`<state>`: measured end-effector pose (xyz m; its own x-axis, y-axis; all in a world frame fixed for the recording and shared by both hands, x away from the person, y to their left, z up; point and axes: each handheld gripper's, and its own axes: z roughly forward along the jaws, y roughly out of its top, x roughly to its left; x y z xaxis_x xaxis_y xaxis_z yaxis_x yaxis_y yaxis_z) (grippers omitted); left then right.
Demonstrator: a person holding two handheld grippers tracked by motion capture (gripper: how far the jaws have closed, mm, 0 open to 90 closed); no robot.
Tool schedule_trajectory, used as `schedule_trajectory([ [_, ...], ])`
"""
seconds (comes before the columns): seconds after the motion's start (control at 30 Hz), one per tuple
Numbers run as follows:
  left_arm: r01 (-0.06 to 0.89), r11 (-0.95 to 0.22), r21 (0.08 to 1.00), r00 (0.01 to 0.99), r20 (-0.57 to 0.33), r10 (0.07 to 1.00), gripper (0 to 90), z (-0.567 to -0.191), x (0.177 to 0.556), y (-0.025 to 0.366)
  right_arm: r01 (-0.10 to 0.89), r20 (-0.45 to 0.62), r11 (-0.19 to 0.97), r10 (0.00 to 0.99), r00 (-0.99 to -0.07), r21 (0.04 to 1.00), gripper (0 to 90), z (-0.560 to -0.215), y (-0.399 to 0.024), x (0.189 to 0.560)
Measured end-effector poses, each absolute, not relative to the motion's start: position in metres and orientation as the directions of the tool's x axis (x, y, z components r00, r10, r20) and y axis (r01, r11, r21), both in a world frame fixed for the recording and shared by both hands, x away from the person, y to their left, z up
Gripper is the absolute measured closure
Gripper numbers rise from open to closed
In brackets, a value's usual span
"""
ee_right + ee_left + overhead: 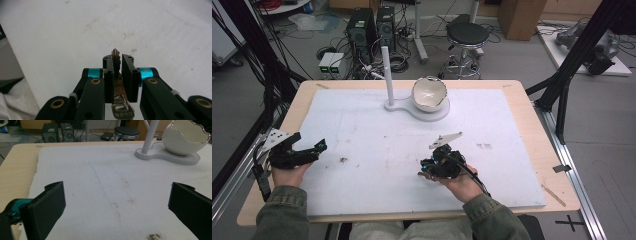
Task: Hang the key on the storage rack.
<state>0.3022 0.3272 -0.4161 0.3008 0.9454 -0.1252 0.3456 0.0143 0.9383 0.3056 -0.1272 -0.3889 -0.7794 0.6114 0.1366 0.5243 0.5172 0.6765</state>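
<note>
One white eggshell bowl (429, 94), inside unclear, key (116, 65) in right gripper (117, 58)

One key (117, 75), one bowl (429, 93), one stand (388, 80), two tongs.

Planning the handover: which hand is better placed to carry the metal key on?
Right, probably: the right gripper is already shut on the toothed metal key, while the left gripper is open above the white mat.

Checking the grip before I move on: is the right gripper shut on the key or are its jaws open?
Shut on the key. In the right gripper view the right gripper has both black jaws pressed against the key's toothed blade, its tip poking out beyond them.
</note>
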Motion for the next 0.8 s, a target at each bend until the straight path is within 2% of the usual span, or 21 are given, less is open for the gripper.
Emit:
schedule_trajectory([
  [0.33,0.346,0.015,0.938,0.301,-0.126,0.945,1.7,-0.416,0.302,0.327,0.514,0.189,0.380,0.633,-0.751,0.769,81.0,-0.371,-0.146,0.305],
  [0.8,0.346,0.006,0.938,0.298,-0.116,0.948,1.7,-0.416,0.301,0.327,0.498,0.215,0.310,0.632,-0.744,0.810,80.9,-0.350,-0.155,0.306],
])
